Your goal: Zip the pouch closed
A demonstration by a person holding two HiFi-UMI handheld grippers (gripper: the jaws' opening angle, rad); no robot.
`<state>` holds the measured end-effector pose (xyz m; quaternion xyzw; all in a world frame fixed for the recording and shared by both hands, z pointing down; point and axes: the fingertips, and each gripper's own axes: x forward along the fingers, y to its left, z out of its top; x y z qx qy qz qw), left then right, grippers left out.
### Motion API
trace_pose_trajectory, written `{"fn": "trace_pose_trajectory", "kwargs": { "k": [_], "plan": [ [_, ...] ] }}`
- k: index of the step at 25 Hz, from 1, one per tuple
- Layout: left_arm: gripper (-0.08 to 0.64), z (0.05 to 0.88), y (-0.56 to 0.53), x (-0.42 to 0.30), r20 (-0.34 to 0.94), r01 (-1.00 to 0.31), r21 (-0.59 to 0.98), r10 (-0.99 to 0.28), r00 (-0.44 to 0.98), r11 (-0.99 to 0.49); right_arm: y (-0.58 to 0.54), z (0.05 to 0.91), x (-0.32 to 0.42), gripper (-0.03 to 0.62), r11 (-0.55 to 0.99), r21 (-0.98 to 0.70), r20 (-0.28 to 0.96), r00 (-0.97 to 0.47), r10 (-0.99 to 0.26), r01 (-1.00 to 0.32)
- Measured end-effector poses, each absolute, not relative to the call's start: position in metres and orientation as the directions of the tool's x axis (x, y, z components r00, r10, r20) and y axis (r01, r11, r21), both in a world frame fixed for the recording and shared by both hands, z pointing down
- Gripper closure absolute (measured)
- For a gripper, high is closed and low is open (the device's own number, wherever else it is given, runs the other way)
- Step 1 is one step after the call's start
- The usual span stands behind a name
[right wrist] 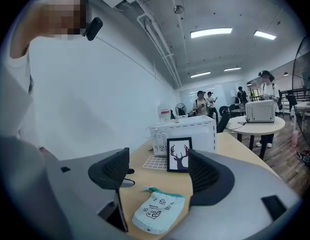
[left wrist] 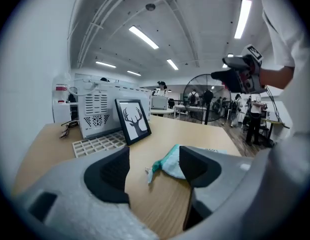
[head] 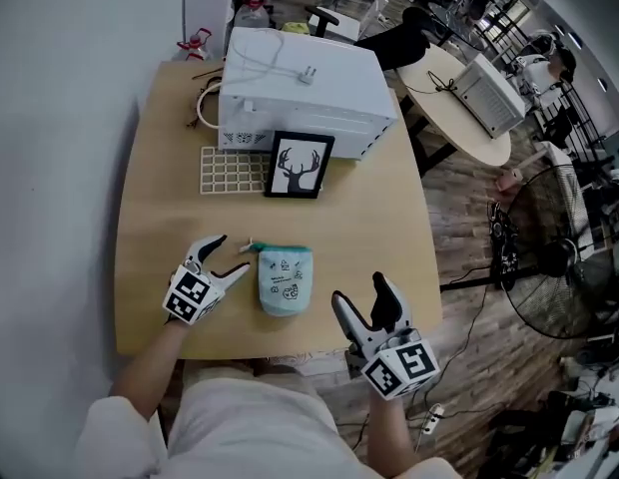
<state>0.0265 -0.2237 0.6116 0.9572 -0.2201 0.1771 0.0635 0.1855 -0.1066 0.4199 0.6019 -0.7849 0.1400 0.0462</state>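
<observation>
While left tool [head: 233,254] and right tool [head: 360,289] stand open, pouch [head: 285,279] lies by table edge [head: 240,353].

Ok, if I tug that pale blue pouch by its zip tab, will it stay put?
Probably not: the pouch looks soft and light, lying loose on the smooth table, so it likely slides. Its top edge droops, so expect bunching.

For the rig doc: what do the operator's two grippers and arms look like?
Both the left gripper and right gripper have pale grey moulded bodies with two curved jaws lined with black ribbed pads. Each carries a white cube printed with black square markers. No cables show on them. The person wears a white short-sleeved top.
</observation>
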Motion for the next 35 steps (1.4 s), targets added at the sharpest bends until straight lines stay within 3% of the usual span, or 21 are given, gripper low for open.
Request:
{"fn": "trace_pose_trajectory", "kwargs": {
  "k": [8, 16, 21, 23, 28, 35],
  "plan": [
    [0.295, 0.690, -0.242, 0.044, 0.584, -0.370, -0.022, -0.312, 0.750, -0.929, -0.115, 0.427, 0.200, 0.242, 0.249, -0.163, 0.264, -0.286, -0.921, -0.955],
    [0.342, 0.714, -0.240, 0.060, 0.677, -0.320, -0.064, -0.277, 0.682, -0.945, -0.123, 0.433, 0.219, 0.245, 0.253, -0.182, 0.270, -0.296, -0.916, -0.950],
    [0.437, 0.720, -0.243, 0.063, 0.716, -0.323, -0.091, -0.287, 0.636, -0.942, -0.130, 0.436, 0.217, 0.244, 0.284, -0.190, 0.269, -0.328, -0.906, -0.940],
    [0.516, 0.724, -0.243, 0.063, 0.733, -0.327, -0.088, -0.284, 0.618, -0.941, -0.130, 0.436, 0.218, 0.244, 0.288, -0.191, 0.269, -0.332, -0.904, -0.938],
    [0.529, 0.707, -0.237, 0.063, 0.691, -0.342, -0.100, -0.313, 0.651, -0.934, -0.130, 0.435, 0.212, 0.262, 0.331, -0.222, 0.270, -0.384, -0.883, -0.917],
    [0.531, 0.620, -0.222, 0.072, 0.506, -0.254, -0.320, -0.391, 0.769, -0.913, -0.136, 0.424, 0.198, 0.290, 0.396, -0.335, 0.204, -0.476, -0.855, -0.855]
  ]
}}
